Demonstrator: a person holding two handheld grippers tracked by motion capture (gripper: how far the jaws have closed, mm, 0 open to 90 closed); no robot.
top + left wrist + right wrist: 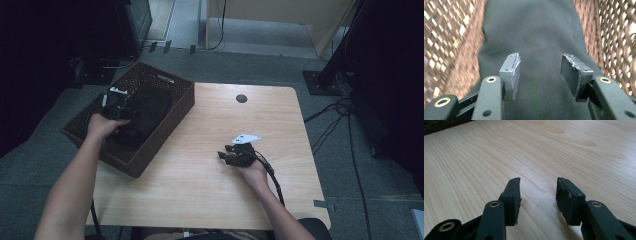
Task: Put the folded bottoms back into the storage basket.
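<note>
L claw [116, 102] was inside the woven basket [172, 107] at the counter's [200, 175] left end, over the black cloth [145, 112] that lay in the basket. Left gripper view: both jaws stood apart w/ a clear gap, pads [515, 72] bare, dark cloth [536, 37] spread beneath and beyond them, not pinched. Basket walls [454, 45] rose on both sides of that view, brown weave w/ light showing thru. Pic was a bit blurred. Whether the pads touched the fabric, couldn't tell. Person's L hand [102, 125] gripped the tool at the basket's near-left part, forearm coming in from bottom left.

Cloth sat roughly mid-basket, bunched, running from the far wall toward the near one. Basket itself hung partly over the counter's left edge, angled.

R claw [227, 152] rested low over bare wood, right of counter centre, well apart from basket. Right gripper view: jaws apart, nothing between, pads [514, 195] just above or on the wood grain, can't say which. Grey 3-cornered plate [246, 137] on top caught the light. Cable [272, 177] trailed back along the R forearm toward the near edge. R hand [255, 172] held it from behind.

Small dark round disc [241, 98] sat in the wood near the far edge.
</note>
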